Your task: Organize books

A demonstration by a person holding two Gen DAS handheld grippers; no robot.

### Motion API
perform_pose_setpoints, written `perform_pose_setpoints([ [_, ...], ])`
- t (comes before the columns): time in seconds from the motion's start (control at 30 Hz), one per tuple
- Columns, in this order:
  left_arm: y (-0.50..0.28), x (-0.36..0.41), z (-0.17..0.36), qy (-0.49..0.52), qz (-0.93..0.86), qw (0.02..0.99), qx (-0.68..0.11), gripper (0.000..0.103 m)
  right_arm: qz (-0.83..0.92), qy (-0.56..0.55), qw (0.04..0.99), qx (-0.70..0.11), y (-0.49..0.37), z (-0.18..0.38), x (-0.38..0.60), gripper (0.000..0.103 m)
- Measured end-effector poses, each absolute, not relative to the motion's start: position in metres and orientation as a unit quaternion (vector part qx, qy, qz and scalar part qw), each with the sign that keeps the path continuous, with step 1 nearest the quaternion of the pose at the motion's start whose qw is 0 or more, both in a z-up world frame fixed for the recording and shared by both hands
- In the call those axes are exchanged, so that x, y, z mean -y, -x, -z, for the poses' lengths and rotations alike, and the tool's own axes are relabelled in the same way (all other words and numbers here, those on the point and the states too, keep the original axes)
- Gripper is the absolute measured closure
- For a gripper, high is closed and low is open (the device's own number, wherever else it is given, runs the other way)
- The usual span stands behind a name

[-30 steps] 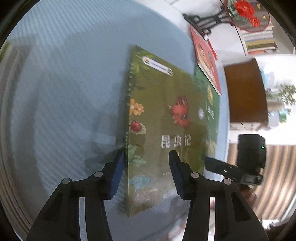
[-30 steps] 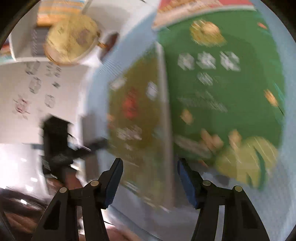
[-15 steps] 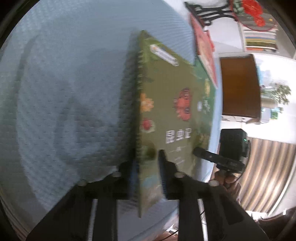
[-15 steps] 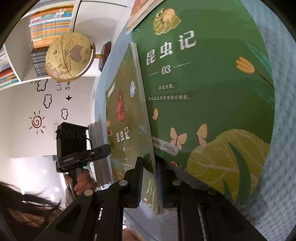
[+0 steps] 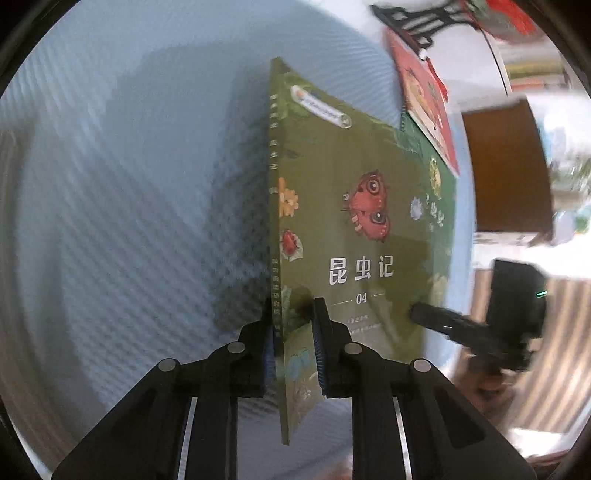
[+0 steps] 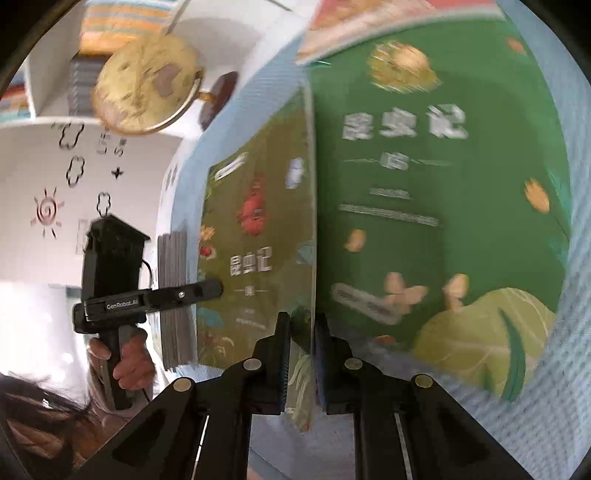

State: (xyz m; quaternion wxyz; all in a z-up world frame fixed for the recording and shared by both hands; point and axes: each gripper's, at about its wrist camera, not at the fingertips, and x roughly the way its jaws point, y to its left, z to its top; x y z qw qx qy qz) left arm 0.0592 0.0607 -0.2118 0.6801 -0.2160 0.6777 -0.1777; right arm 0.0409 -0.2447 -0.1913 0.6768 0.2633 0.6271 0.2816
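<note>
While both grippers clamp it from opposite edges, the olive book stands tilted up off the blue tablecloth. The left gripper has its jaws closed on the spine edge near the lower corner; the right gripper is closed on the opposite edge, having just finished squeezing in, with the cover between its pads. The cover shows a red butterfly, a ladybird, the title 昆虫记 and the number 04.

Three books can be counted on the cloth: the olive one, a bright green book lying flat just beside it with the same title in white, and a red book beyond that. The green one's number is too blurred to read.

One hand grips the left gripper's handle, which reads "GenRobot.AI". One globe stands by a white shelf holding stacked books.
</note>
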Motion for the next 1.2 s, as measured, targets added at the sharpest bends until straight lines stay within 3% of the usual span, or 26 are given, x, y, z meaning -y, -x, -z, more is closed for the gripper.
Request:
perform_pose_setpoints([
  [0.2,-0.051,-0.060,0.188,0.175,0.185,0.704,-0.663,0.088,-0.304,-0.187,0.713,-0.604,-0.035,0.155,0.215,0.094],
  [1.2,-0.016,-0.148,0.084,0.136,0.153,0.759,-0.617,0.085,-0.351,-0.157,0.745,-0.545,-0.013,0.050,0.103,0.092],
])
